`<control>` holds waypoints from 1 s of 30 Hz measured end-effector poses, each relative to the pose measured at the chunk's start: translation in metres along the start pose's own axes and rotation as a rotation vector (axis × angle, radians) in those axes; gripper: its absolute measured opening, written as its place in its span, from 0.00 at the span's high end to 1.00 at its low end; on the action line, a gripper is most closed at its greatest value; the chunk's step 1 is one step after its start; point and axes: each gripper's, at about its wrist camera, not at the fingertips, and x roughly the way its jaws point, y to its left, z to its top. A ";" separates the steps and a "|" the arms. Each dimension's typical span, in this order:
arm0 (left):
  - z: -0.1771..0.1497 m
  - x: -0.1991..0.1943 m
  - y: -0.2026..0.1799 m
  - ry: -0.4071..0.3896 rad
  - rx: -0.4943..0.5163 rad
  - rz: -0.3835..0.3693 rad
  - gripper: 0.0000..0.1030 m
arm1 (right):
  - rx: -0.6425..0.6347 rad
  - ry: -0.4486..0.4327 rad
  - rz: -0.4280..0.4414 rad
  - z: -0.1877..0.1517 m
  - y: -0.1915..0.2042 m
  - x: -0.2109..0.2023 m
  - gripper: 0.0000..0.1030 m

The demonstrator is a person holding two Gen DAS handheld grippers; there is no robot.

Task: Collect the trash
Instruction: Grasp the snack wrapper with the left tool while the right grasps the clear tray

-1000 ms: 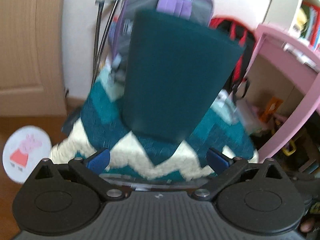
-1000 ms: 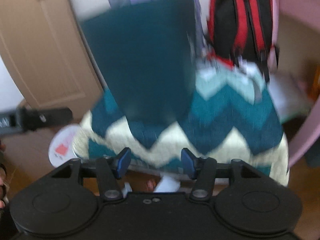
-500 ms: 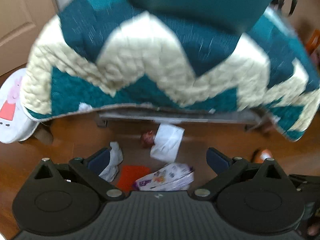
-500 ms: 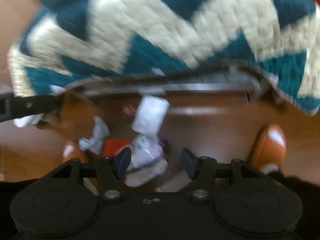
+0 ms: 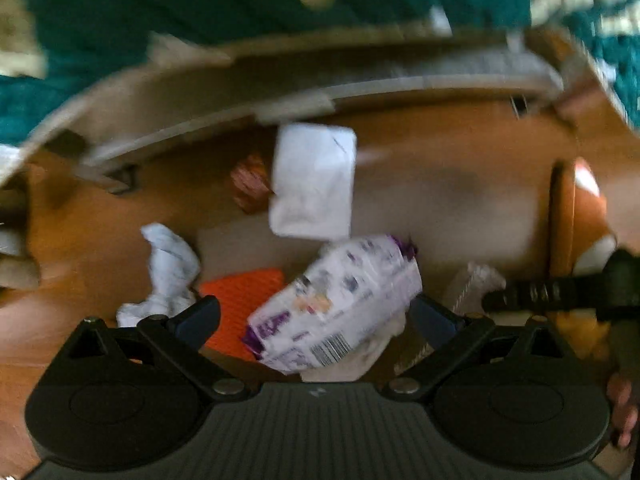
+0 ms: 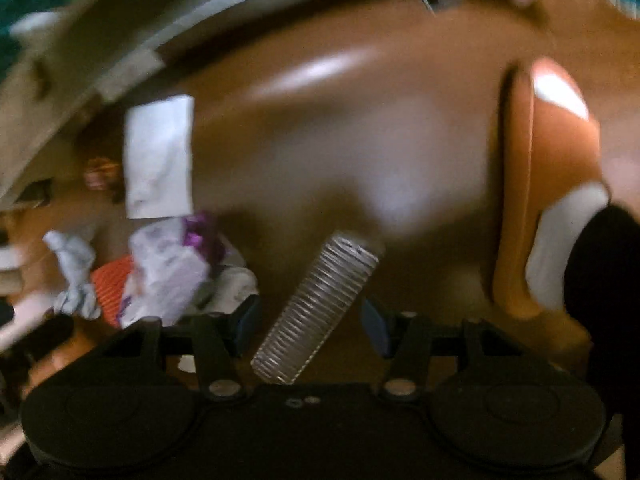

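Collection stage: nothing yet picked up, as far as both wrist views show. The left tool [image 5: 316, 316] hangs with its fingers spread wide above a printed white-and-purple wrapper [image 5: 336, 308], which lies on the wooden floor [image 5: 460, 184] between the fingers but is not gripped. Beside it on the left lie an orange mesh piece [image 5: 240, 300] and a crumpled white tissue [image 5: 168, 272]; farther off lie a flat white paper [image 5: 314, 180] and a small reddish scrap [image 5: 250, 184], near the edge of a low frame draped with a teal and cream blanket [image 5: 120, 12]. The right tool [image 6: 310, 322] is likewise open at moderate width and empty, poised over a ribbed clear plastic sleeve [image 6: 320, 308] that lies slantwise on the floor; whether the fingers touch it cannot be told. An orange slipper [image 6: 552, 184] stands at the far right. No bin or bag for the trash is visible. Judged from this layout, every item remains to be gathered; the wrapper and the sleeve appear the likeliest first grasps.
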 end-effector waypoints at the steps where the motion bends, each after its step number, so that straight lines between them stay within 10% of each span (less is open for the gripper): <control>1: -0.002 0.008 -0.003 0.017 0.019 -0.008 0.02 | 0.028 0.012 0.007 0.001 -0.003 0.007 0.47; 7: -0.007 0.053 -0.016 0.077 0.083 -0.025 0.04 | 0.138 0.083 0.031 0.008 -0.007 0.045 0.47; 19: -0.012 0.102 -0.019 0.159 0.132 -0.016 0.41 | 0.147 0.124 0.017 0.018 -0.001 0.078 0.49; 30: 0.001 0.087 -0.007 0.151 0.010 -0.060 0.71 | -0.015 0.077 -0.037 0.017 0.020 0.062 0.85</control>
